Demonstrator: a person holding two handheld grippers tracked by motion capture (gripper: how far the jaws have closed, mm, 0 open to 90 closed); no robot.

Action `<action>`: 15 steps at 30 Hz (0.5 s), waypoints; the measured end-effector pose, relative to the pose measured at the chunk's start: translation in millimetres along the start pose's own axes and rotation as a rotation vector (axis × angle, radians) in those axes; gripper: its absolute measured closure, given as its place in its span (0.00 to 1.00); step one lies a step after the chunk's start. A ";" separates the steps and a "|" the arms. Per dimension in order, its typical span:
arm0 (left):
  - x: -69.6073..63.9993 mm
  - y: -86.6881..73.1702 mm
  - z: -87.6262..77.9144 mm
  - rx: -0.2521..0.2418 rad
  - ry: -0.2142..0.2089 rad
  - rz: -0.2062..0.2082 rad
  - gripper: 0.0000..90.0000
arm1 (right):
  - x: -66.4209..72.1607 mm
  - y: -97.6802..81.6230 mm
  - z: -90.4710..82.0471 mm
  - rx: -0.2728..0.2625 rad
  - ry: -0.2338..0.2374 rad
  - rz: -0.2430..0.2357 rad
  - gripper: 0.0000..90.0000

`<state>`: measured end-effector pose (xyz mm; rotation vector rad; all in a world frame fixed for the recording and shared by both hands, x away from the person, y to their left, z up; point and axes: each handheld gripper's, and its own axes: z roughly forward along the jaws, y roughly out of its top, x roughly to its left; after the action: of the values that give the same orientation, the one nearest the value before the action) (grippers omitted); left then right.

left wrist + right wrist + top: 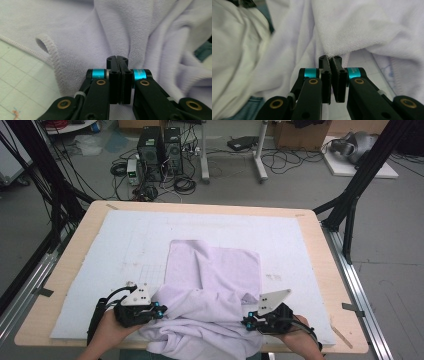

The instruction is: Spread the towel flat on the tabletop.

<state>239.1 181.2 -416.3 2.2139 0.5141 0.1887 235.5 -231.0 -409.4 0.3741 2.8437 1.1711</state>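
A lilac towel (215,270) lies on the white mat, flat toward the back and bunched up at the near edge. My left gripper (161,311) sits at the left side of the bunched part. In the left gripper view its jaws (117,58) are pressed together on a fold of the towel (125,30), and wrinkles spread out from the tips. My right gripper (246,321) sits at the right side of the bunch. In the right gripper view its jaws (330,58) pinch a thick edge of the towel (352,27).
The white gridded mat (125,240) covers most of the wooden table (70,270). Part of the towel hangs over the table's near edge. Black frame posts (350,200) stand at both sides. Computer towers (160,152) and cables lie on the floor behind.
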 end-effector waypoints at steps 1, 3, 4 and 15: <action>-2.3 1.0 -3.5 -0.010 -0.006 0.001 0.97 | 1.9 0.3 -7.1 -0.018 0.002 0.002 0.97; -2.7 4.8 -7.0 -0.021 -0.003 0.001 0.79 | 1.9 1.7 -20.2 -0.072 -0.008 0.003 0.94; -0.9 7.0 -7.0 -0.028 0.000 0.000 0.73 | 0.0 2.4 -23.0 -0.080 -0.031 0.005 0.93; 43.6 27.3 28.3 -0.043 0.119 -0.029 0.54 | -40.3 17.2 23.3 -0.037 -0.136 0.065 0.71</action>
<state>295.4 164.3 -415.1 2.1612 0.6010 0.3150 281.1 -212.8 -416.0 0.5262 2.7094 1.1586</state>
